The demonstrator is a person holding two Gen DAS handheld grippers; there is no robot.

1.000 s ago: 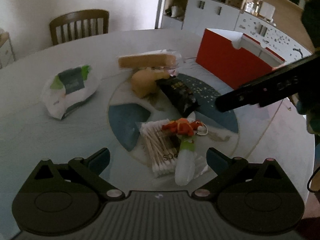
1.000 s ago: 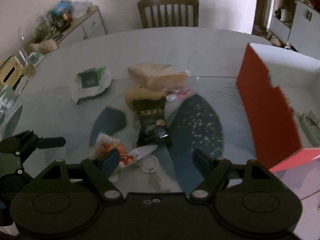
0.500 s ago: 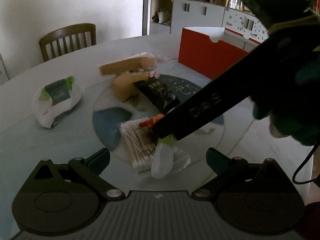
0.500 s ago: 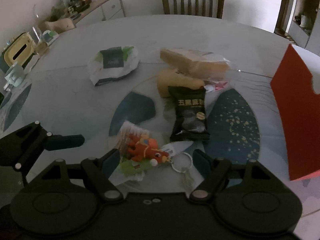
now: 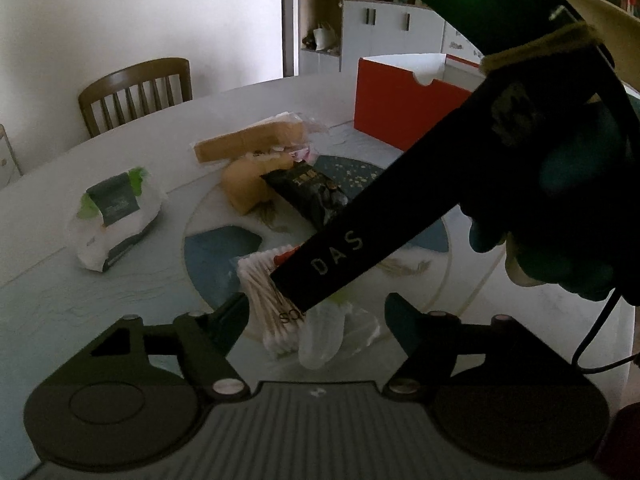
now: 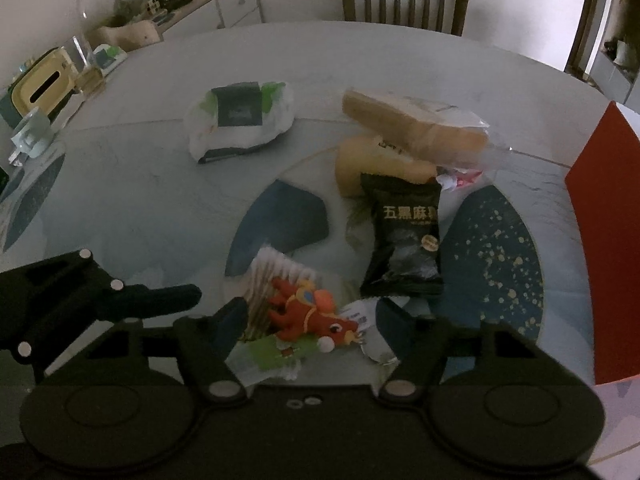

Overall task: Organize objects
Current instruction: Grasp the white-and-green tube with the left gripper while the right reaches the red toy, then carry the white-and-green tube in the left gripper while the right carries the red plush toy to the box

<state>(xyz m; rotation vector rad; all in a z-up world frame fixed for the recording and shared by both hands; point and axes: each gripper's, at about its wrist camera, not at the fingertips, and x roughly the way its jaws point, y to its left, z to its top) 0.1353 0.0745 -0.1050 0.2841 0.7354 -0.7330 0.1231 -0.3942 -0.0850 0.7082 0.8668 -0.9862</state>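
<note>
I see a round glossy surface [image 6: 400, 60], pale marble look with a blue inlay. Red cardboard box [image 5: 400, 108] near its right edge. Crinkly black foil snack packet [image 6: 404, 236] at centre. Plush orange toy [image 6: 312, 312] lies on a cotton-swab pack [image 5: 268, 300], between my right tongs [image 6: 312, 320], jaws just closing, not pressing. Left tongs [image 5: 316, 316] just closing, straddling the swabs, untouched.
</note>
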